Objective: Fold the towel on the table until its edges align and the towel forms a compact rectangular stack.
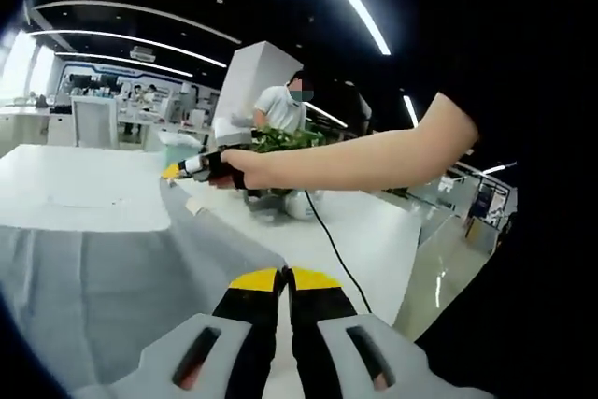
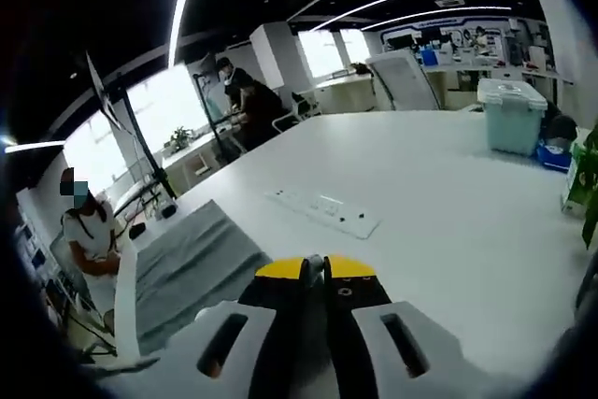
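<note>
1. The grey towel (image 1: 112, 277) is seen spread across the white worktop (image 1: 84, 189) in the left gripper view, filling the area from 7 to 10 o'clock, with one raised edge running up toward 11 o'clock.
2. In the right gripper view the towel (image 2: 192, 268) is seen at 8 o'clock, lying flat near the worktop's (image 2: 420, 193) edge.
3. The left gripper (image 1: 285, 279) is seen at 6 o'clock with its yellow-tipped fingers (image 1: 254, 279) pressed together; the cloth appears to be pinched there, though the contact itself cannot be clearly made out.
4. The right gripper (image 1: 177, 170) is seen in the left gripper view just left of centre, held in a person's hand (image 1: 245, 170), with the towel's far corner apparently nipped at its tip.
5. In its own view the right gripper (image 2: 316, 270) is shown at 6 o'clock, fingers (image 2: 280, 270) closed, a sliver of something pale between the tips.
6. A fold is judged to be in hand: one edge is lifted at two points and not yet laid over.
7. The next move is judged to call for both corners to be carried together across the cloth and set down on the opposite edge.
8. A white power strip (image 2: 322, 212) lies at the centre and a pale green storage box (image 2: 512, 114) at 2 o'clock.
</note>
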Demonstrator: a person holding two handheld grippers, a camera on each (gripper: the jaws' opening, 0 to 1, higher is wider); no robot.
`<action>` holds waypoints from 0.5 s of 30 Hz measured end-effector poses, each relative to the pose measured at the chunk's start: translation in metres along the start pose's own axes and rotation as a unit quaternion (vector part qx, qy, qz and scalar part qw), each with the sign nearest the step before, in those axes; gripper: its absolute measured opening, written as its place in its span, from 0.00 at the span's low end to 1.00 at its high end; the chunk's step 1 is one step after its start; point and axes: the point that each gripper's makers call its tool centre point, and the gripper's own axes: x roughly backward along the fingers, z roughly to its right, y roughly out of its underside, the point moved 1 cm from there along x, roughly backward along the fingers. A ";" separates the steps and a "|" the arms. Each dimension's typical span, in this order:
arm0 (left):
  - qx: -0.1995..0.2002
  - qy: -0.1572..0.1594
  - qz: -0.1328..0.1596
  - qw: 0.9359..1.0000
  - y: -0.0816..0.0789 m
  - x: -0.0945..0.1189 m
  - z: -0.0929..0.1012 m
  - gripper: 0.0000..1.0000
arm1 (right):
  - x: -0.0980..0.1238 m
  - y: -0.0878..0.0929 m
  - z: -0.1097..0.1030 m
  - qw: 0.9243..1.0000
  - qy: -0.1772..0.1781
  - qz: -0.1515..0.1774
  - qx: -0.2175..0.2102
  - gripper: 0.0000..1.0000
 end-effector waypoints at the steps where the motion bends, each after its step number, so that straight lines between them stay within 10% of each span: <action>1: 0.017 0.007 0.005 1.000 -0.002 0.006 -0.004 0.03 | -0.003 -0.003 -0.005 1.000 0.000 0.003 -0.001 0.04; 15: 0.034 0.023 -0.011 0.999 -0.013 0.077 -0.041 0.03 | -0.059 -0.019 -0.076 1.000 -0.007 -0.009 0.018 0.04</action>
